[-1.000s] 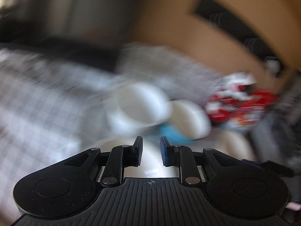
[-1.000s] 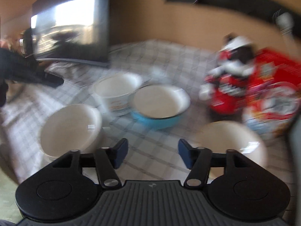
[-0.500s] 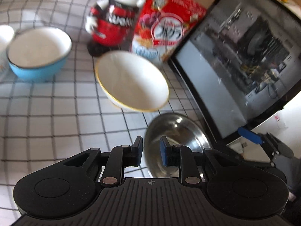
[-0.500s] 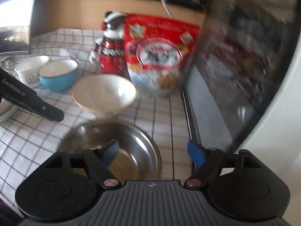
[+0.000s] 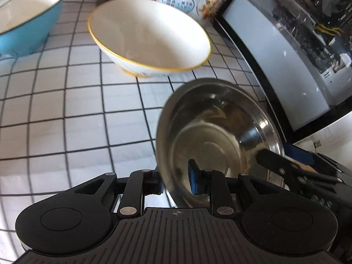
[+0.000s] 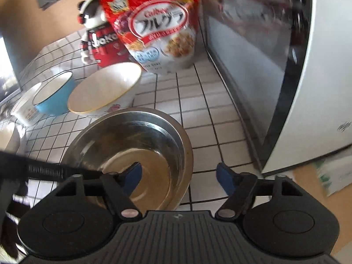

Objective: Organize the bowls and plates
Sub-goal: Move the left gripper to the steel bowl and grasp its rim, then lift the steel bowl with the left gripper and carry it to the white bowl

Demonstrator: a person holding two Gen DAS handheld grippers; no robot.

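No bowl is stacked yet: the steel bowl (image 5: 217, 136) is straddled, ungripped, by the opening left hand-held gripper (image 5: 176, 181) and closing right hand-held gripper (image 6: 178, 177); three bowls are left.

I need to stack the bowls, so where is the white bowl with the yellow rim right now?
The yellow-rimmed white bowl sits on the checked tablecloth, between the blue bowl and the steel bowl, just in front of the cereal bag.

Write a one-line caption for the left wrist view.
Left gripper straddles the steel bowl's near rim, jaws opening, with the yellow-rimmed white bowl beyond on the checked cloth.
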